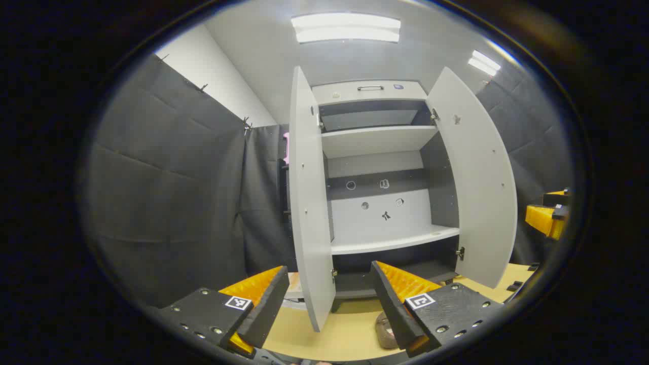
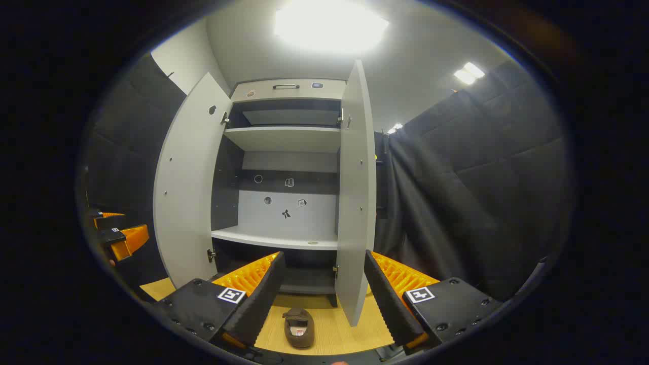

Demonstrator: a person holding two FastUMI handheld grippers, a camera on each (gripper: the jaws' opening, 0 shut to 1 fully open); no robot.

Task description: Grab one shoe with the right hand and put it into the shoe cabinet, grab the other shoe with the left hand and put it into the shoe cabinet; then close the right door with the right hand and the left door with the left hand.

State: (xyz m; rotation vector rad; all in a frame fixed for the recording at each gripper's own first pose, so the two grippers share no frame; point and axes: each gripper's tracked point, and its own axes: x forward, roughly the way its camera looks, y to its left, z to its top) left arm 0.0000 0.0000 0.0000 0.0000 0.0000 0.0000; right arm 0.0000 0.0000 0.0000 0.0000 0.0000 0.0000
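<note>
My right gripper (image 2: 319, 289) and left gripper (image 1: 324, 299) are hovering wide open, empty, facing the bare-shelved shoe cabinet (image 2: 284, 203); a brown shoe (image 2: 298, 328) is lying near.

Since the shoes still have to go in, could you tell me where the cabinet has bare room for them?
The white middle shelf is bare from side wall to side wall, and so is the upper shelf. The dark bottom bay also looks free. Both doors, left door and right door, stand open. The brown shoe lies on the wooden floor just before the opening.
</note>
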